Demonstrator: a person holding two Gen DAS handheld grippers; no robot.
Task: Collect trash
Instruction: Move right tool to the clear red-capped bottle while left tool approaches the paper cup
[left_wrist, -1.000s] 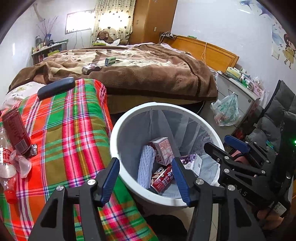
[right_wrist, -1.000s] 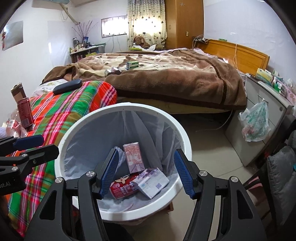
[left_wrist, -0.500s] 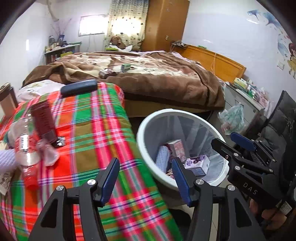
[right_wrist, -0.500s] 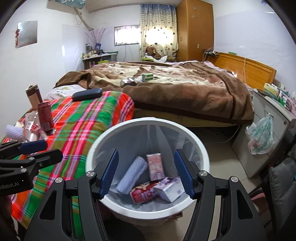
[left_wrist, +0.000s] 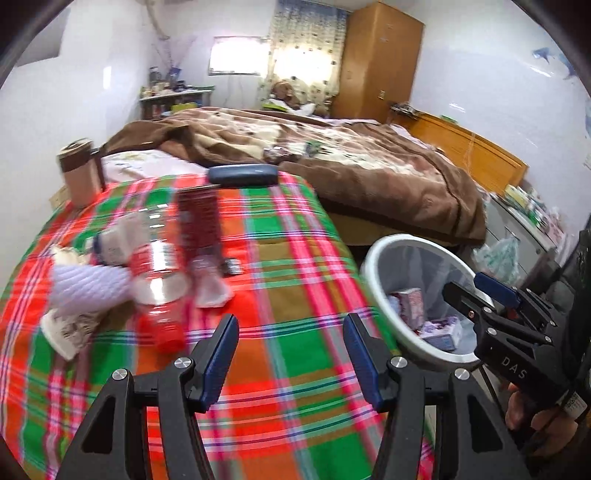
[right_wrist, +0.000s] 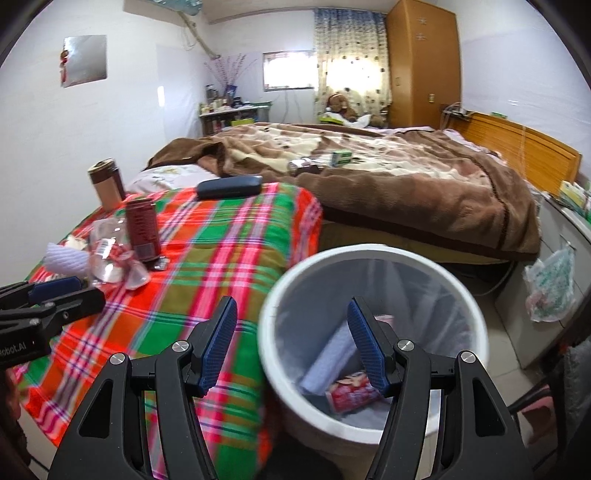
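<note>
The trash pile, a clear bottle (left_wrist: 159, 273), dark red can (left_wrist: 199, 218) and white foam sleeve (left_wrist: 88, 288), lies on the plaid cloth (left_wrist: 295, 280), left of the white bin (right_wrist: 369, 258), which holds cartons. The left gripper (left_wrist: 290, 354) stands wide and empty just short of the pile; the right gripper (right_wrist: 291, 343), wide and empty, hangs at the bin's left rim.

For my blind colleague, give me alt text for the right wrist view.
The open, empty right gripper hovers by a white bin holding trash. Left of the bin, a plaid cloth carries a dark red can and crumpled plastic.
</note>
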